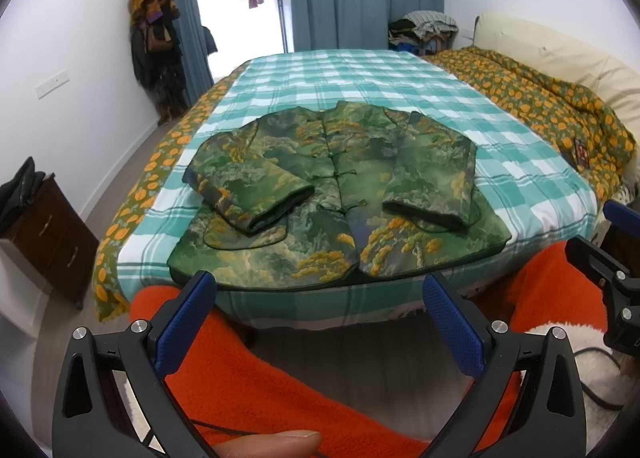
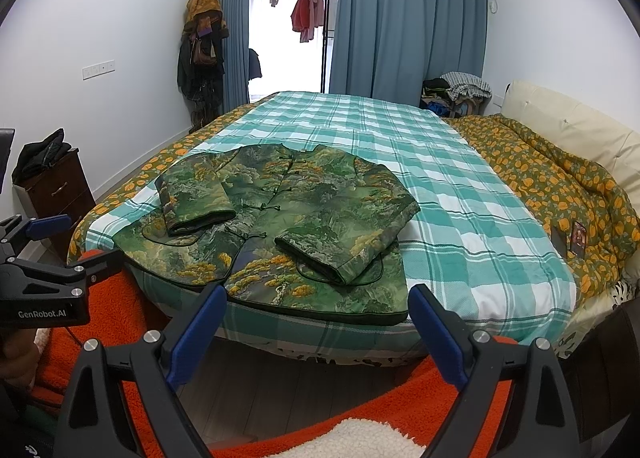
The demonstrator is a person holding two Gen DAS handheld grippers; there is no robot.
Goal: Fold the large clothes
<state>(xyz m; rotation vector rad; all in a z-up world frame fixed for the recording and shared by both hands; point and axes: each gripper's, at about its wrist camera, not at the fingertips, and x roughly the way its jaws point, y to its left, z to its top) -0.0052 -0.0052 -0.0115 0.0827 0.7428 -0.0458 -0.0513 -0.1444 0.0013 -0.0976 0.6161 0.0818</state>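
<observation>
A green jacket [image 1: 340,194] with a printed landscape and yellow patches is lying face up on the bed [image 1: 360,70], close to the bed's near edge, with its hem running along that edge. Its front is fastened by a row of knot buttons [image 1: 340,178] down the middle. Both sleeves are lying folded inward over the chest, their cuffs pointing toward the hem: one sleeve [image 1: 248,186] is resting on the side nearer the bed's left edge, the other sleeve [image 1: 436,178] on the side toward the middle of the bed. The jacket is sitting on a teal and white checked sheet [image 2: 460,194]; an orange-flowered quilt [image 2: 560,186] is bunching along the bed's far right side by a cream headboard [image 2: 560,114].

The left gripper [image 1: 320,298] is hovering just off the near edge of the bed, its blue-padded fingers [image 1: 184,322] spread wide and grasping nothing, clear of the hem. The right gripper [image 2: 316,310] is doing likewise beside it, fingers [image 2: 436,334] released and empty, just short of the jacket's hem. A fingertip [image 1: 276,444] is showing at the bottom of the left wrist view, and an orange fleece garment [image 1: 256,370] is filling the foreground below both tools.

Blue curtains [image 2: 400,26] are hanging at the far wall, and a dark wooden cabinet [image 2: 60,194] is standing by the left wall.
</observation>
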